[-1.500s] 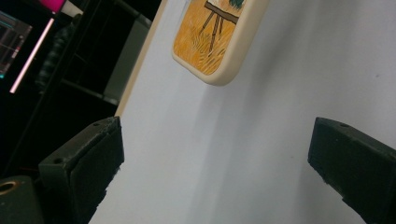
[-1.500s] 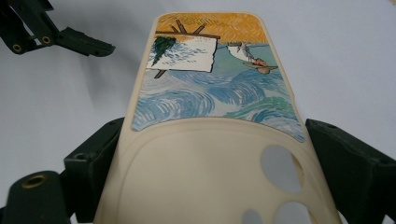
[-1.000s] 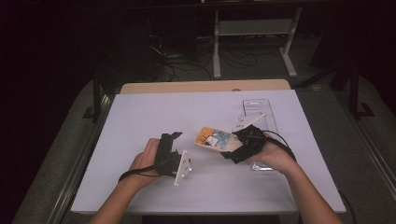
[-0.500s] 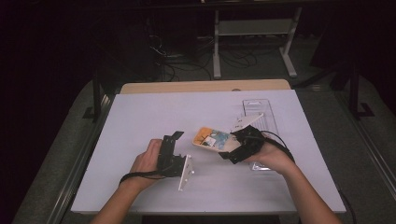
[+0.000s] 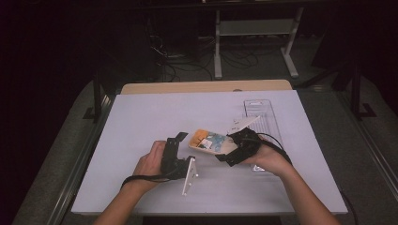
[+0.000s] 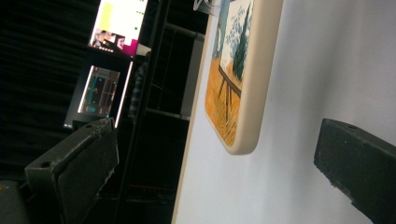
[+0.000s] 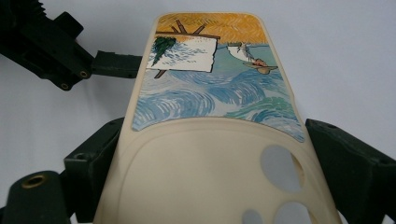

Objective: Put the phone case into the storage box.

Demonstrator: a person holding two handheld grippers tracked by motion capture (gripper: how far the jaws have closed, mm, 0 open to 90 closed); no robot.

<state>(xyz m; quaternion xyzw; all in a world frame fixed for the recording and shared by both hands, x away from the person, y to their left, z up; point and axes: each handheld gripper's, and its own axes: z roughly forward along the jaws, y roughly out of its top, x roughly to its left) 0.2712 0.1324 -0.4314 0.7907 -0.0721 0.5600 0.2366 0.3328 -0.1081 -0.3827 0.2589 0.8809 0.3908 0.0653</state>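
A cream phone case point(image 5: 207, 141) printed with a blue and orange painting is held low over the white table point(image 5: 141, 117). My right gripper point(image 5: 230, 149) is shut on its camera-hole end, and in the right gripper view the case point(image 7: 210, 93) runs out between the two black jaws of that gripper point(image 7: 212, 140). My left gripper point(image 5: 179, 140) lies on its side just left of the case, open. In the left gripper view the case's orange end point(image 6: 233, 93) reaches into the wide gap of the left gripper point(image 6: 215, 172). One left finger point(image 7: 116, 63) rests against the case's edge.
A clear plastic tray point(image 5: 261, 115) lies at the back right of the table. Beyond the far table edge stand a white desk frame point(image 5: 253, 28) and loose cables on the dark floor. A lit screen point(image 6: 116, 23) shows off to one side.
My right gripper has carried the phone case a little to the left, toward the left gripper. The left gripper has barely shifted.
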